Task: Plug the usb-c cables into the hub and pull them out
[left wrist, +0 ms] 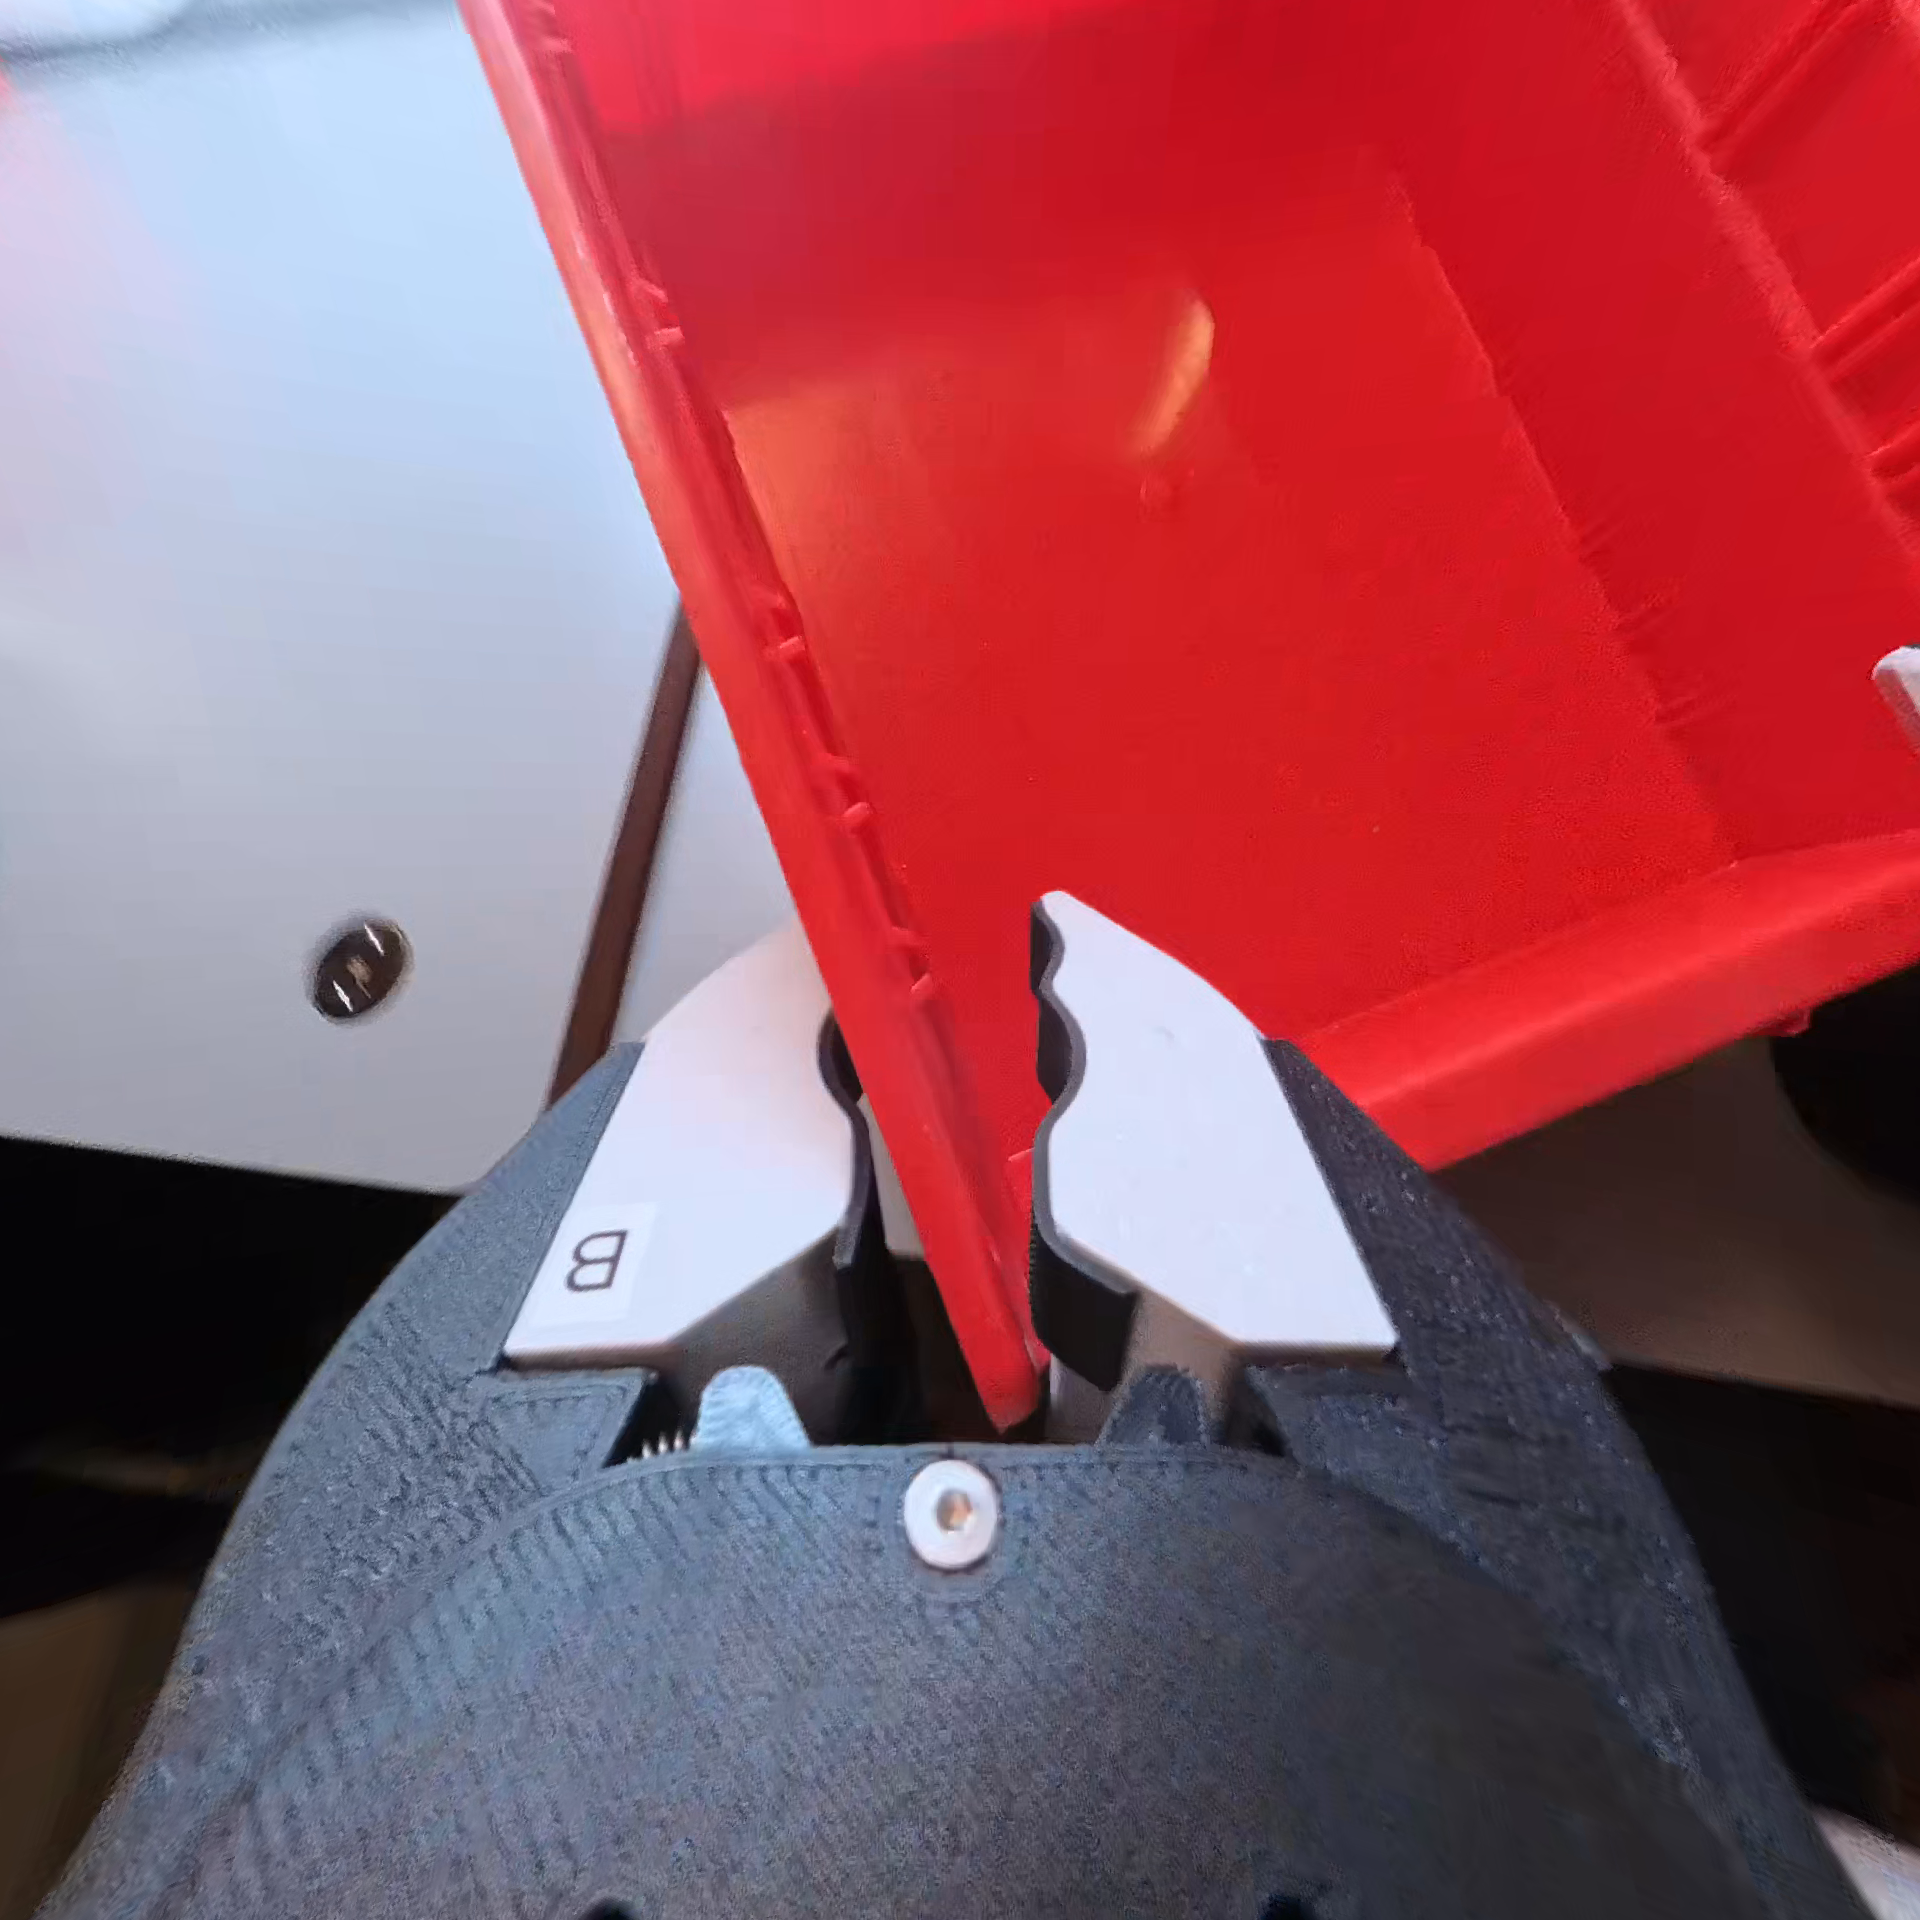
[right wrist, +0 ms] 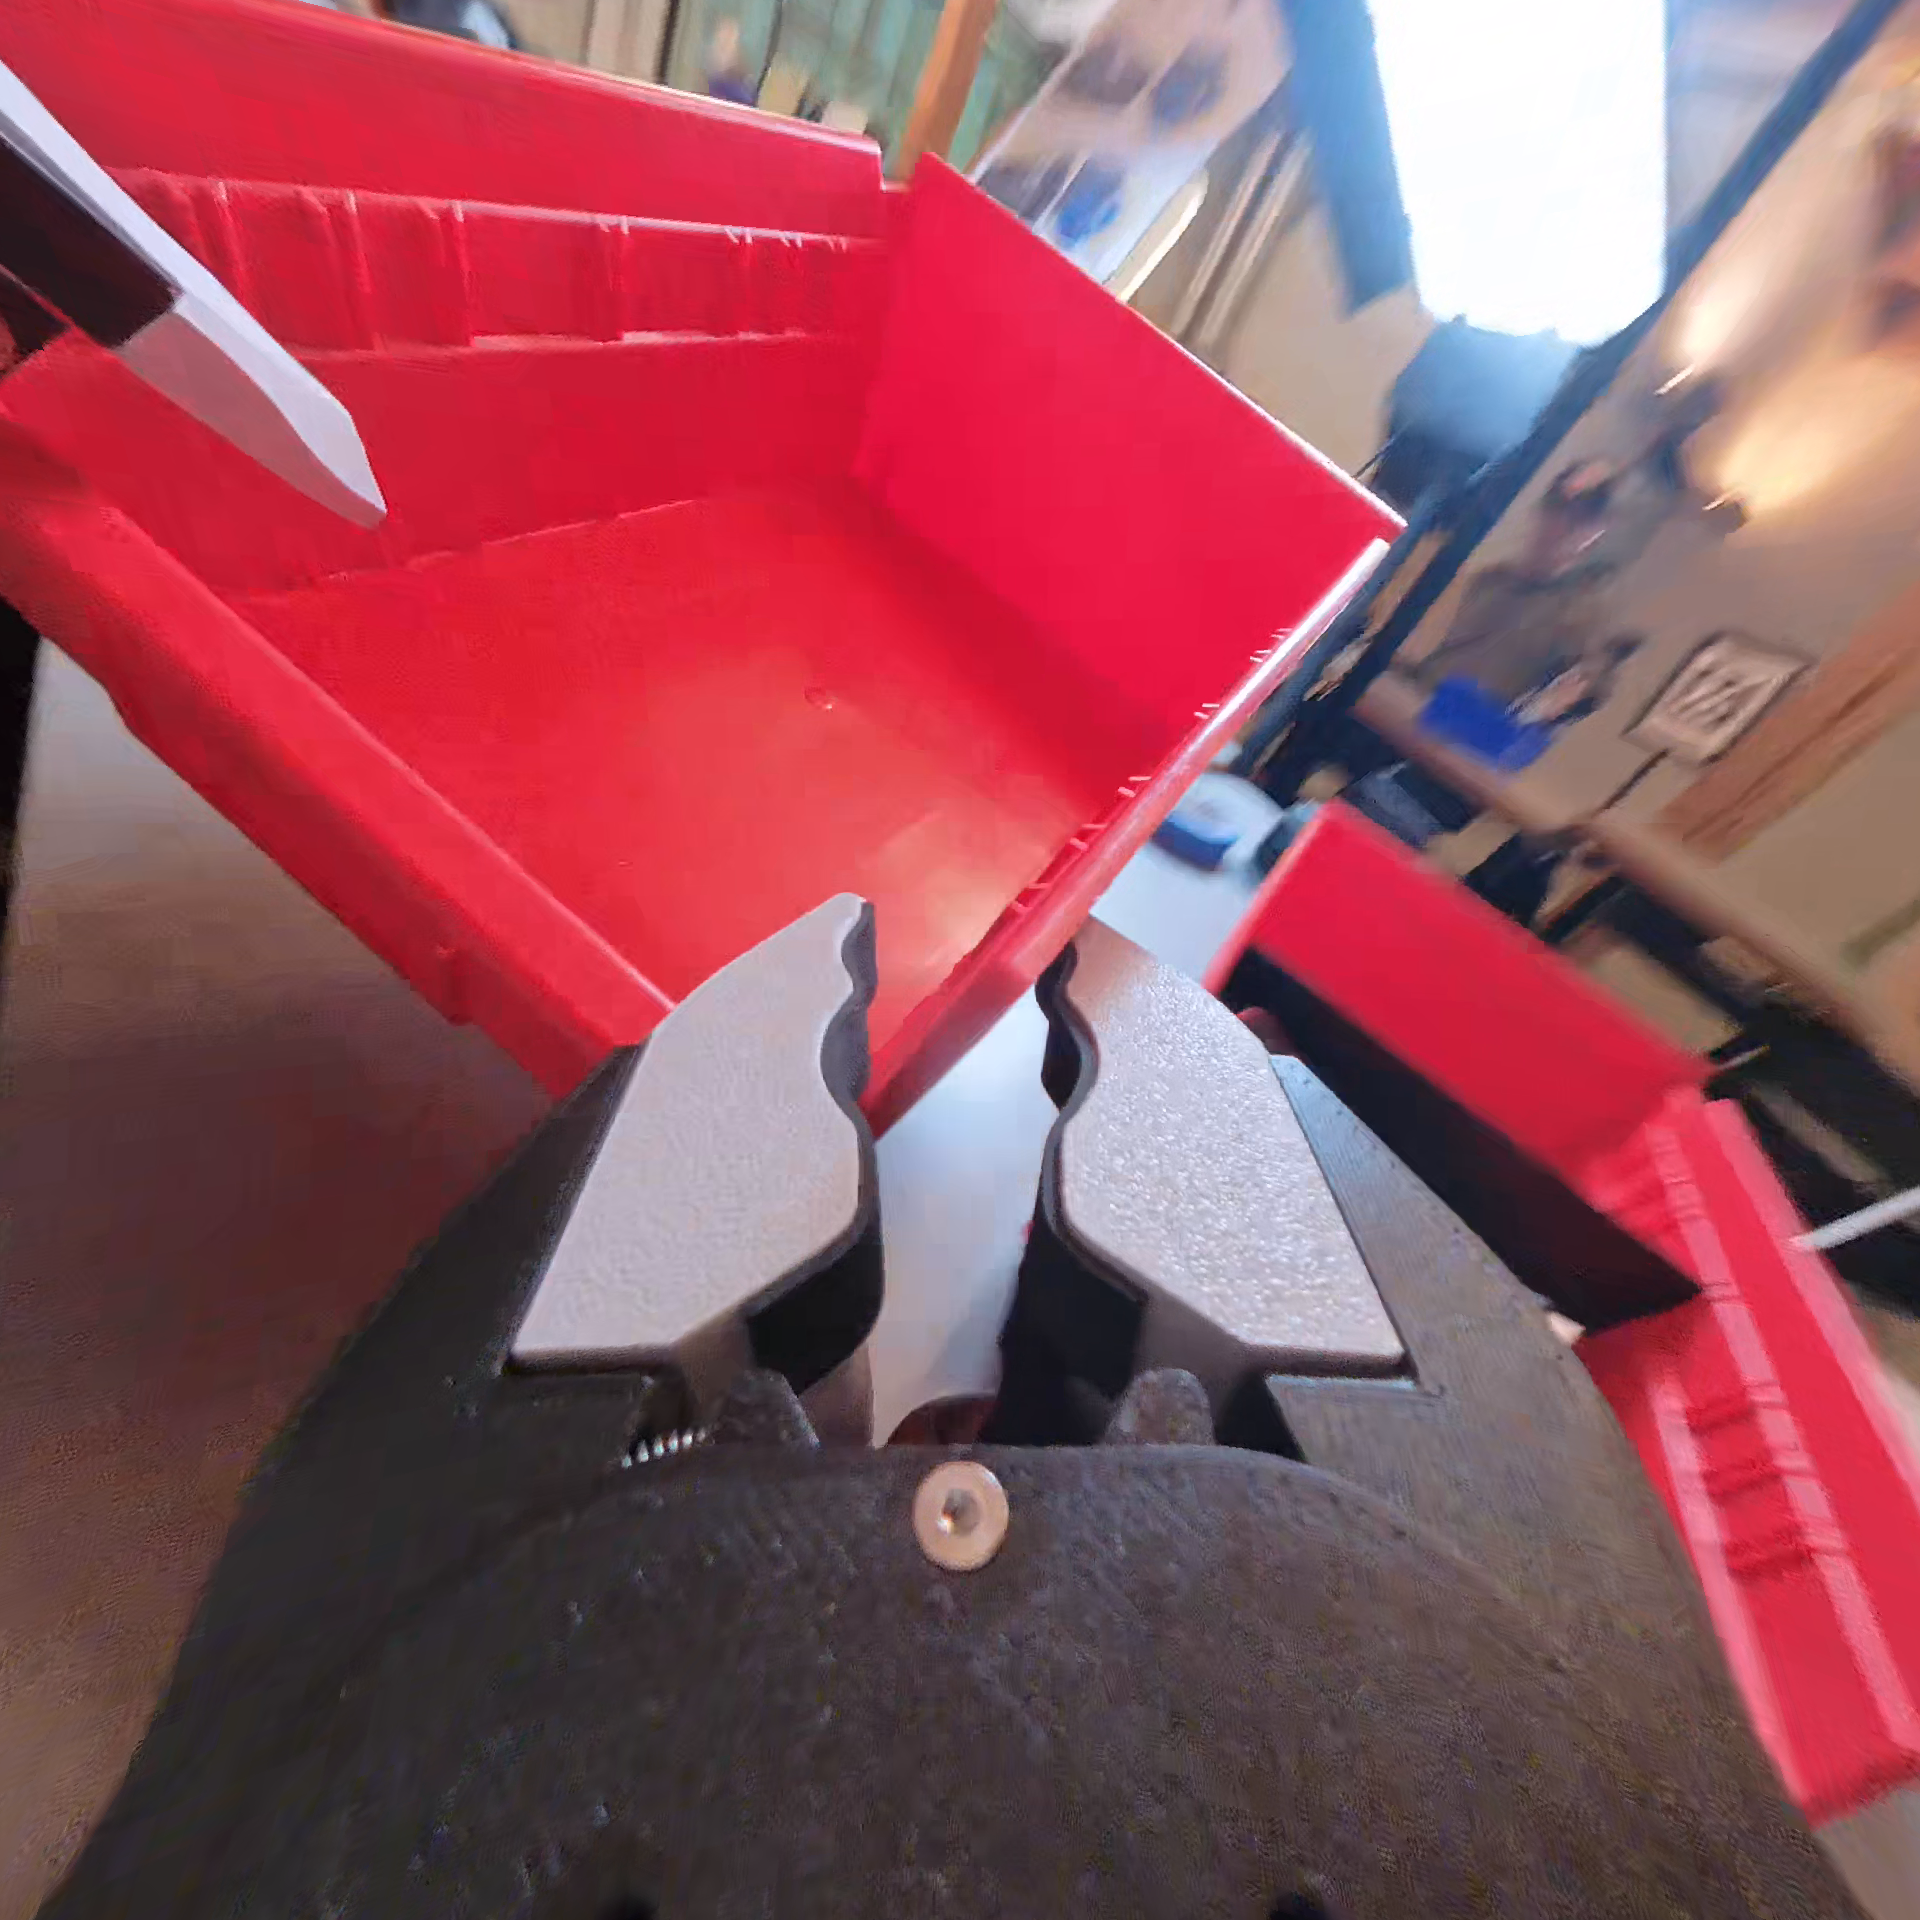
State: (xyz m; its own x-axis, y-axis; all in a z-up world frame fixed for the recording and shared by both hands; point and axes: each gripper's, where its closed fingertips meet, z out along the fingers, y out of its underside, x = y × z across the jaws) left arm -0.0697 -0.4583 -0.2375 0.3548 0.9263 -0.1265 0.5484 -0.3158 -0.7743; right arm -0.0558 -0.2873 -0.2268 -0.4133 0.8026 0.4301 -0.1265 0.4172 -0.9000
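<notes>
No usb-c cable or hub shows in either view. A red plastic bin [left wrist: 1247, 623] is held tilted in the air between both grippers, and its inside is empty. My left gripper [left wrist: 940, 982] is shut on one side wall of the bin, one finger inside and one outside. My right gripper [right wrist: 966, 940] is shut on the rim of the opposite wall of the bin [right wrist: 727, 675]. The left gripper's finger [right wrist: 239, 384] shows at the top left of the right wrist view. The right gripper's fingertip [left wrist: 1901, 675] shows at the right edge of the left wrist view.
A white table top [left wrist: 260, 520] with a round metal fitting [left wrist: 361, 966] lies left of the bin. A second red bin [right wrist: 1455, 1039] stands at the right, with a thin white line [right wrist: 1860, 1231] beside it. Blurred shelving fills the background.
</notes>
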